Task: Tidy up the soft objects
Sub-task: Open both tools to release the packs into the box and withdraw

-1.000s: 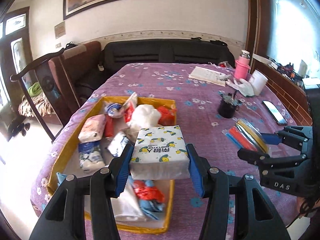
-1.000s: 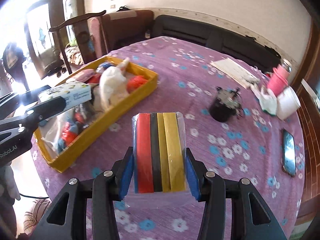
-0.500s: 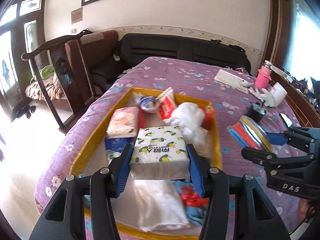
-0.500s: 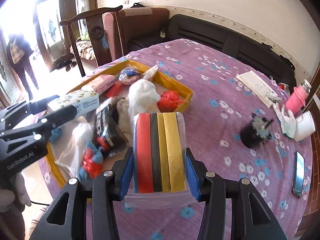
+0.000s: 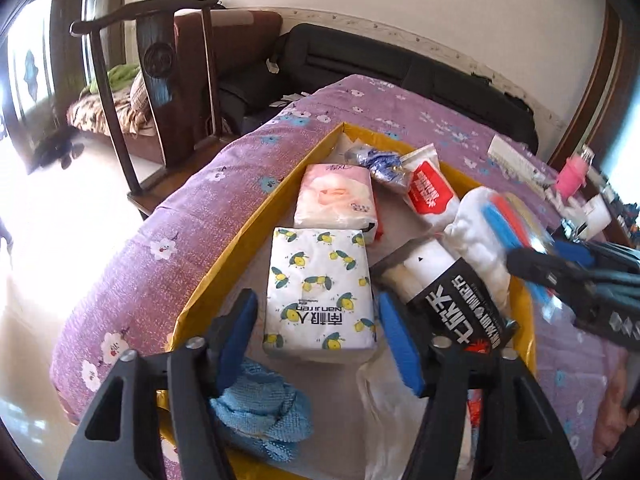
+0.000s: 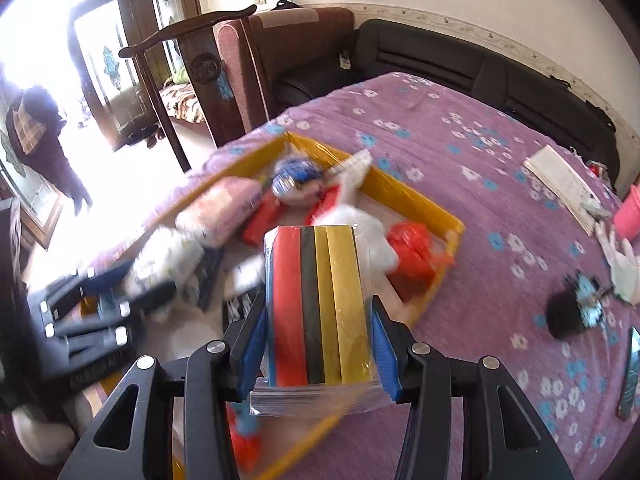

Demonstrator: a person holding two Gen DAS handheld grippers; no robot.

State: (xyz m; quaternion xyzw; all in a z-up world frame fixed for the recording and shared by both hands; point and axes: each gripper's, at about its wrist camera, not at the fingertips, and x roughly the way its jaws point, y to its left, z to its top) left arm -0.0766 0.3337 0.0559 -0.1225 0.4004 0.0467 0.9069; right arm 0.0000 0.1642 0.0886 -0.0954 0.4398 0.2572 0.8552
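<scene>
My left gripper [image 5: 320, 340] is open over the yellow tray [image 5: 256, 216]. A white tissue pack with lemon print [image 5: 320, 292] lies flat in the tray between its blue pads [image 5: 238, 336], with gaps on both sides. My right gripper [image 6: 318, 344] is shut on a clear bag of red, black and yellow sponges [image 6: 318, 304] and holds it above the tray [image 6: 416, 200]. That gripper also shows blurred at the right of the left wrist view [image 5: 560, 272].
The tray holds a pink tissue pack [image 5: 338, 196], a black and white pack [image 5: 448, 296], a red and white pack [image 5: 430, 192], white cloth [image 5: 480, 224] and a blue cloth [image 5: 260, 412]. A black cup [image 6: 568, 312], phone [image 6: 630, 372] and notebook [image 6: 564, 180] lie on the purple tablecloth. A wooden chair [image 5: 160, 64] stands left.
My left gripper lowered into the tray and opened, leaving the lemon tissue pack lying there. My right gripper carried the sponge bag leftward over the tray.
</scene>
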